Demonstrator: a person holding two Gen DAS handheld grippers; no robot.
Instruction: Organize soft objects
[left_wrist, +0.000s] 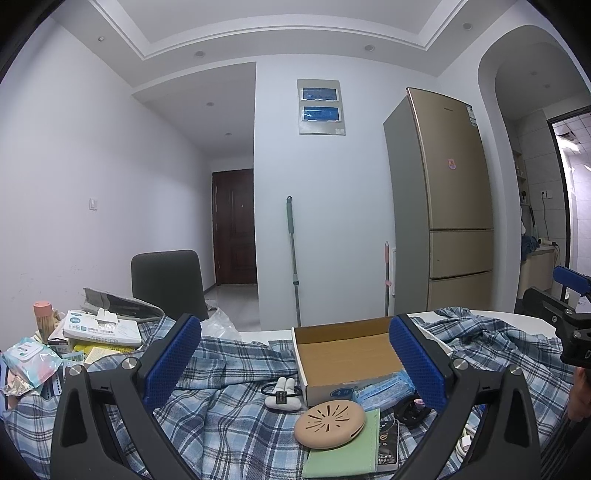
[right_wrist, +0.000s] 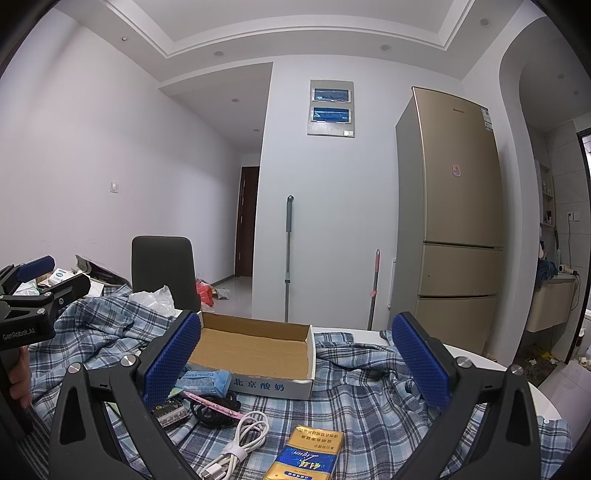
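Both grippers hover with fingers spread wide and holding nothing above a counter draped in a rumpled plaid shirt (left_wrist: 236, 417), the soft thing most plainly awaiting tidying. The left gripper (left_wrist: 295, 363) faces an empty box (left_wrist: 343, 354) that sits on the cloth; in front of it lie a white hair tie (left_wrist: 282, 395), a tan disc (left_wrist: 330, 424), a green sleeve (left_wrist: 347, 454) and a blue tissue pack (left_wrist: 384, 387). The right gripper (right_wrist: 297, 360) looks over the same box from the other side, with a coiled cable (right_wrist: 236, 443) and a gold pack (right_wrist: 306, 458) near its fingers. The shirt looks light and limp and would likely sag and drag small items with it if lifted; a raised fold or the free edge near the box seems the best place to pinch. The tissue pack looks squashy and slick, best taken across its narrow width.
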